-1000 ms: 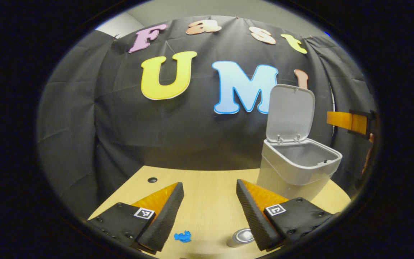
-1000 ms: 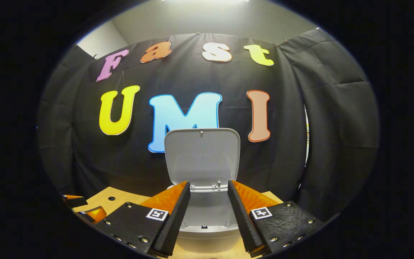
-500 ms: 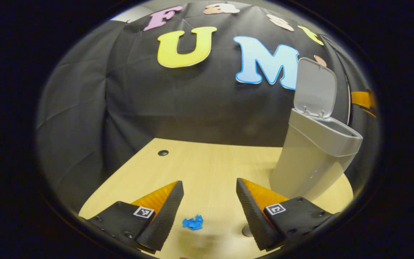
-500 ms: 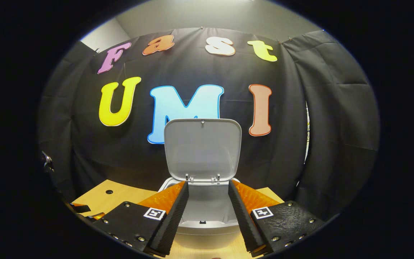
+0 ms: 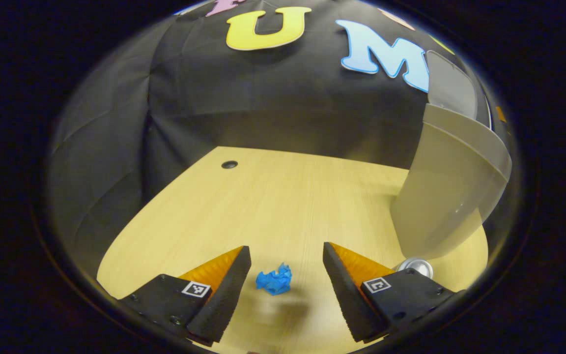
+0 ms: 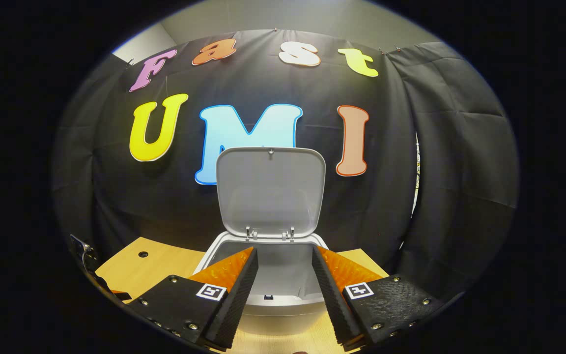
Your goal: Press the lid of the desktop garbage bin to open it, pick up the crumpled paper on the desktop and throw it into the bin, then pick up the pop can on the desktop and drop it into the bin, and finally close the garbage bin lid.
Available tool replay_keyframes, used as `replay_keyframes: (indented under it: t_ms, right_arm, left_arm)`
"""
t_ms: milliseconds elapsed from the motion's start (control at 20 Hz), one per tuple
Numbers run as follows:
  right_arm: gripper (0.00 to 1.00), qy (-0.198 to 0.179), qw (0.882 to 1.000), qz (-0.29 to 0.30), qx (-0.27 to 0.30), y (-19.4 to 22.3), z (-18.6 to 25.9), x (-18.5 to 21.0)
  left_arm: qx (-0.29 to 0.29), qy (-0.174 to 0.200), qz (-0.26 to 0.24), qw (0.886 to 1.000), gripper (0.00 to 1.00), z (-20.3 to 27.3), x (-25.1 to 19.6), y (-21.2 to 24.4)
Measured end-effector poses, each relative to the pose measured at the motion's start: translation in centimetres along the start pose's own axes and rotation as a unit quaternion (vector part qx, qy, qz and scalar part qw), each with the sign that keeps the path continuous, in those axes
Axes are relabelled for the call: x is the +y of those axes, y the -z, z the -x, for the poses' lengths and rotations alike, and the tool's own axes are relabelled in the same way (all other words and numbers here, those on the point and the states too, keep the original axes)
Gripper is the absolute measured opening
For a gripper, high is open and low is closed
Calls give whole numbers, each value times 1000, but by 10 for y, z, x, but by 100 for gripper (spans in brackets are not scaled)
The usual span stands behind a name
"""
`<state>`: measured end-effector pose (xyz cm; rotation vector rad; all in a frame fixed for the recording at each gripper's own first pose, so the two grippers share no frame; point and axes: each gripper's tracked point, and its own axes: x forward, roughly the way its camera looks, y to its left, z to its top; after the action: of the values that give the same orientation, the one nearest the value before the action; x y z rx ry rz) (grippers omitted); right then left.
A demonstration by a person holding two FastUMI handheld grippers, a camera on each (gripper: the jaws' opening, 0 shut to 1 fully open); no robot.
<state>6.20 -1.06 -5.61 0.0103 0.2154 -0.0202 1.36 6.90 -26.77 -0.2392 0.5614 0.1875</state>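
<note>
Two grippers here, both with jaws spread wide and nothing held between them. I'll use the garbage bin (image 6: 268, 300) as the landmark, a pale grey desktop one standing on a light wood surface (image 5: 273, 196).

In the left gripper view, the left gripper (image 5: 287, 290) is tipped down toward the surface, off to the bin's (image 5: 447, 196) left. The crumpled paper (image 5: 274, 281), a small bright blue wad, lies on the wood right in the gap of the jaws, a little nearer the left finger and touching neither as far as I can see. There's a soft shadow on the wood just below it. The pop can (image 5: 416, 267) is just beside the foot of the bin; you only get its silvery top peeking out behind the right-hand finger, so I can't tell if it touches the bin wall. Further back from the bin, near the cloth wall, there's a small dark round hole (image 5: 229, 164) in the surface.

In the right gripper view, the right gripper (image 6: 284, 295) hangs in front of the bin, pointing over the open mouth. The lid (image 6: 270, 191) is swung all the way up on its rear hinges, standing about upright with its inner face toward the camera. What I can see of the bin's inside is bare grey wall.
</note>
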Motion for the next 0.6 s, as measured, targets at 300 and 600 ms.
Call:
replay_keyframes:
  t_ms: [300, 600]
  right_arm:
    - [73, 0, 1000, 6, 16, 9, -2, 1]
    - [73, 1, 1000, 7, 28, 15, -3, 1]
  left_arm:
    - [46, -11, 9, 999, 97, -24, 13, 40]
    - [81, -11, 10, 997, 100, -48, 28, 61]
